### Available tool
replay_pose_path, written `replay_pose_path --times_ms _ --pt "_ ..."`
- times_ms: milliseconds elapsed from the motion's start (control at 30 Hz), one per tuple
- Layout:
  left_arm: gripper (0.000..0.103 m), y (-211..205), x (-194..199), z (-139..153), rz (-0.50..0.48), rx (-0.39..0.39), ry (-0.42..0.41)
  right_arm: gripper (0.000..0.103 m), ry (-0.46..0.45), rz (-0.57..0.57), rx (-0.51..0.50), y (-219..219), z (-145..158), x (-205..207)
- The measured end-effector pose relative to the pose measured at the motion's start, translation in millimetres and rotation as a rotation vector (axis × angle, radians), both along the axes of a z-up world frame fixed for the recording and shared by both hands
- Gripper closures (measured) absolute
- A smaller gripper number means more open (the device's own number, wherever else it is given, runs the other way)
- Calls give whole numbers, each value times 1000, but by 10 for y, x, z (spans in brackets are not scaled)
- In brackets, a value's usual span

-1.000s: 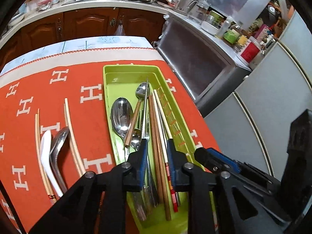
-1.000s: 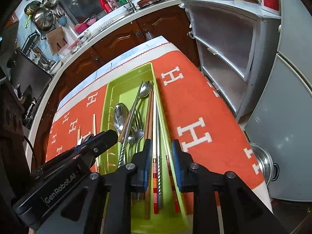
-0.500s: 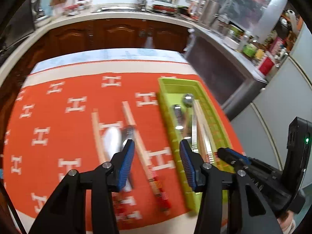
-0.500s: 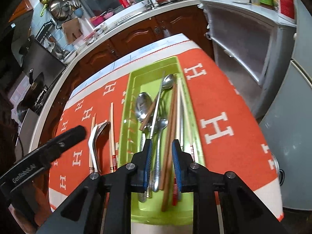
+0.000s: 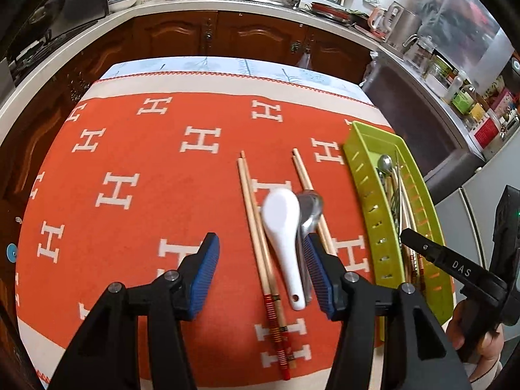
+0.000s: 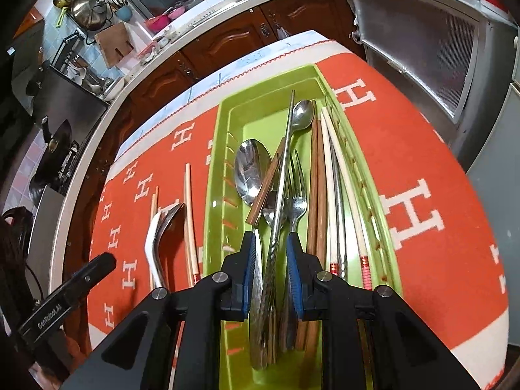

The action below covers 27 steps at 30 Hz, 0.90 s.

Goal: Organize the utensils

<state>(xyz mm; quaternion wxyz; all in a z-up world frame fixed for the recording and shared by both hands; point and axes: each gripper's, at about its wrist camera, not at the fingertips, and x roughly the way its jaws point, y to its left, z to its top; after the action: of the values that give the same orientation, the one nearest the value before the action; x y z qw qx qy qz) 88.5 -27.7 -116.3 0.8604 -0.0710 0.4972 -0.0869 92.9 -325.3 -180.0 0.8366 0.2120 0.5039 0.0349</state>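
A lime-green slotted tray (image 6: 213,175) on the orange H-patterned cloth (image 5: 130,169) holds steel spoons (image 6: 252,169), a fork (image 6: 297,200), brown chopsticks (image 6: 313,178) and white chopsticks (image 6: 328,175). Left of it on the cloth lie a white ceramic spoon (image 5: 282,224), a metal spoon (image 5: 310,209) and two bamboo chopstick pairs (image 5: 255,224). The left gripper (image 5: 261,271) hovers over these, fingers spread wide. The right gripper (image 6: 269,278) is over the tray's near end, fingers narrowly apart around the handles; grip unclear.

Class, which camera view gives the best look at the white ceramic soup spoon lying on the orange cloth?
The left wrist view: the white ceramic soup spoon shows whole from above, bowl to handle hole, ahead of the open left gripper. The right wrist view shows it only edge-on, at the left, a thin curved strip.
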Motion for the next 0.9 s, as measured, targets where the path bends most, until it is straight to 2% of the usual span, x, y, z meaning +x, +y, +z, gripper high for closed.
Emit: replay_pose_path --times_ms 100,200,433,467,667,900 --pt "51 16 4 -4 0 -3 -1 87 13 4 0 35 -68 105" --pt "51 20 -2 -3 -2 0 -9 96 18 0 3 49 -118 159" --pt "48 28 -8 -6 0 -6 -11 99 -7 -16 4 18 -124 181" --pt "48 29 -7 -8 0 -7 -9 103 -14 -21 8 7 -102 175" --pt "48 45 -9 -8 -3 -19 -11 103 -39 -34 -2 -102 45 126" --pt "48 24 -23 -15 -8 -3 -13 100 -3 7 3 -10 -25 108"
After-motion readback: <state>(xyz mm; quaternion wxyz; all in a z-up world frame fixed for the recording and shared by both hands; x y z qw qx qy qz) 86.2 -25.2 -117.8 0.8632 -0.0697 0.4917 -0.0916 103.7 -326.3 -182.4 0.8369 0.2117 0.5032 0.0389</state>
